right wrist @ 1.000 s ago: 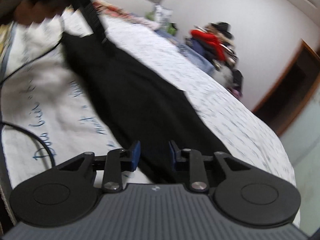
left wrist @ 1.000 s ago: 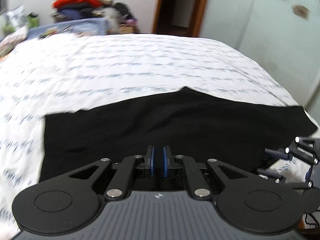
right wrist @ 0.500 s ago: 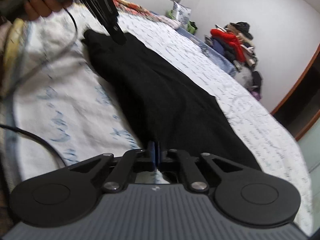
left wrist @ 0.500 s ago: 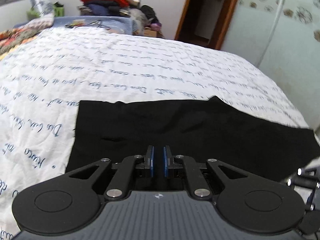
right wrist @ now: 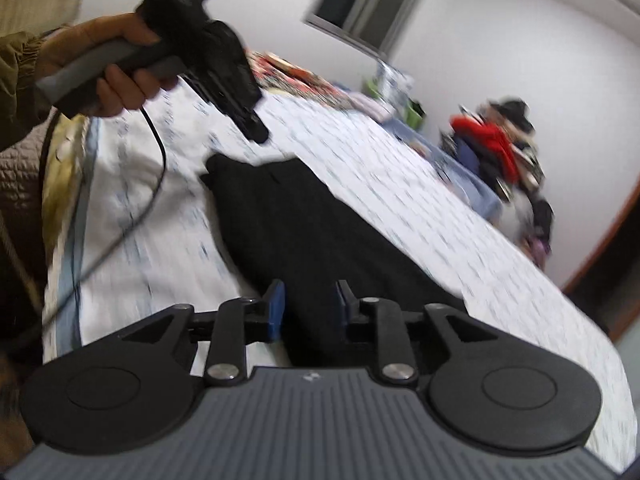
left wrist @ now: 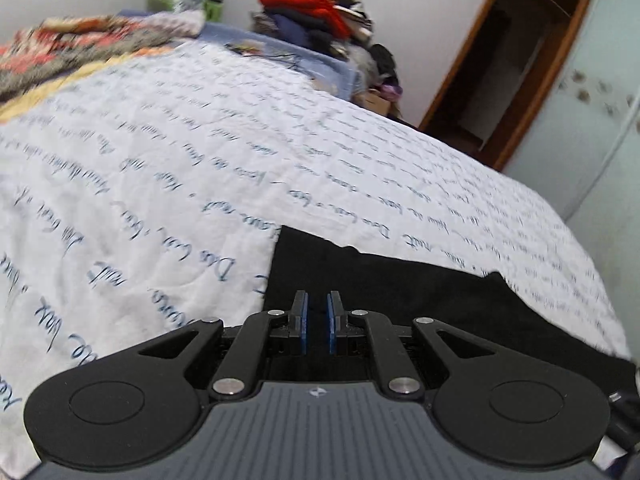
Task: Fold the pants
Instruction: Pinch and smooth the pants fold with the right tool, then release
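Observation:
Black pants (left wrist: 400,292) lie flat in a long strip on the white bed sheet (left wrist: 160,168). My left gripper (left wrist: 316,308) hovers above their left end with a narrow gap between its blue pads, holding nothing. In the right wrist view the pants (right wrist: 304,232) stretch away from me; my right gripper (right wrist: 309,300) is open over their near end, empty. The left gripper (right wrist: 256,132) also shows there, raised above the far end of the pants in a hand.
The bed sheet carries blue script. A pile of clothes (left wrist: 320,20) and a patterned blanket (left wrist: 60,48) lie beyond the bed. A wooden door frame (left wrist: 500,80) stands at the right. A black cable (right wrist: 132,208) hangs from the left gripper across the sheet.
My right gripper shut half a second ago and has opened again. My left gripper has lifted off the pants and swung left. The pants lie flat.

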Action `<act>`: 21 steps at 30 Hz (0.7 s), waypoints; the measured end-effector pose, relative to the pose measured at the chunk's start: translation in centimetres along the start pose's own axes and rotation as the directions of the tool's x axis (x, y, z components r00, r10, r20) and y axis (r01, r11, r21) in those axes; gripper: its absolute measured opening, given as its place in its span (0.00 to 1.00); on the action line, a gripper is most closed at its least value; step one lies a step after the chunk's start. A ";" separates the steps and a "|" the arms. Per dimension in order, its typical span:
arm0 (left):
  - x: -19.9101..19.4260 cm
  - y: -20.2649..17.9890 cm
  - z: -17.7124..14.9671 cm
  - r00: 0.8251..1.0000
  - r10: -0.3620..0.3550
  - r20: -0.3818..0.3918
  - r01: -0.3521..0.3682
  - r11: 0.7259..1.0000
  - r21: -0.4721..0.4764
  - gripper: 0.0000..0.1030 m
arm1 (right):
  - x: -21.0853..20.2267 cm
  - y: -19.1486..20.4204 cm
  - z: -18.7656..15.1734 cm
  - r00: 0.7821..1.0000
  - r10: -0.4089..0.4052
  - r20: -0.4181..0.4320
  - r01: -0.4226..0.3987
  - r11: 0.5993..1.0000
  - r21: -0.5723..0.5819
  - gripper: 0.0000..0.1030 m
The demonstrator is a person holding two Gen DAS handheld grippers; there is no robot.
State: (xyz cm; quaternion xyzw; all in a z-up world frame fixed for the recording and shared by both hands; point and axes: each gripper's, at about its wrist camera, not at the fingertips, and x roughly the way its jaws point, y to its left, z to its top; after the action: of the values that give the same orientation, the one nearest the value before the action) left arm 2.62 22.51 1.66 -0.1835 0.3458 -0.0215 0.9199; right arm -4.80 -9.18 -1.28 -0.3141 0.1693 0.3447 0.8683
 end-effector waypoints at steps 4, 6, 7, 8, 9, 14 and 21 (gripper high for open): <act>-0.4 0.7 0.0 1.000 0.028 -0.001 -0.028 1.000 0.004 0.09 | 4.3 2.9 2.8 0.999 0.041 0.034 -0.037 0.991 -0.125 0.25; -0.6 0.6 -0.2 0.999 0.044 -0.001 -0.044 0.999 0.020 0.09 | 6.7 4.4 3.8 0.998 0.058 0.026 -0.053 0.985 -0.167 0.36; -0.5 0.6 -0.3 0.999 0.048 -0.003 -0.048 0.999 0.025 0.09 | 7.8 5.0 3.9 0.998 0.056 0.020 -0.051 0.979 -0.196 0.38; -0.5 0.7 -0.4 0.999 0.049 -0.006 -0.048 0.998 0.029 0.09 | 8.8 5.7 4.0 0.999 0.047 0.010 -0.043 0.972 -0.230 0.37; -0.4 0.8 -0.6 0.999 0.048 -0.011 -0.047 0.998 0.032 0.09 | 9.8 6.4 4.1 0.999 0.033 0.002 -0.031 0.963 -0.269 0.37; -0.1 1.2 -0.8 0.999 0.048 -0.022 -0.047 0.999 0.027 0.09 | 13.0 8.8 4.3 0.999 -0.038 0.010 0.039 0.920 -0.389 0.37; -1.2 1.1 -0.4 0.999 0.046 0.016 -0.047 0.999 0.016 0.09 | 14.6 9.7 4.8 0.998 -0.047 0.045 0.062 0.915 -0.400 0.07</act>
State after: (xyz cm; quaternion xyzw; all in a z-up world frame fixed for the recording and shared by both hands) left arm 1.37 23.62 1.75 -0.1682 0.3428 -0.0015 0.9242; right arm -0.98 6.64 -9.32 -0.4838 0.0713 0.3531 0.7976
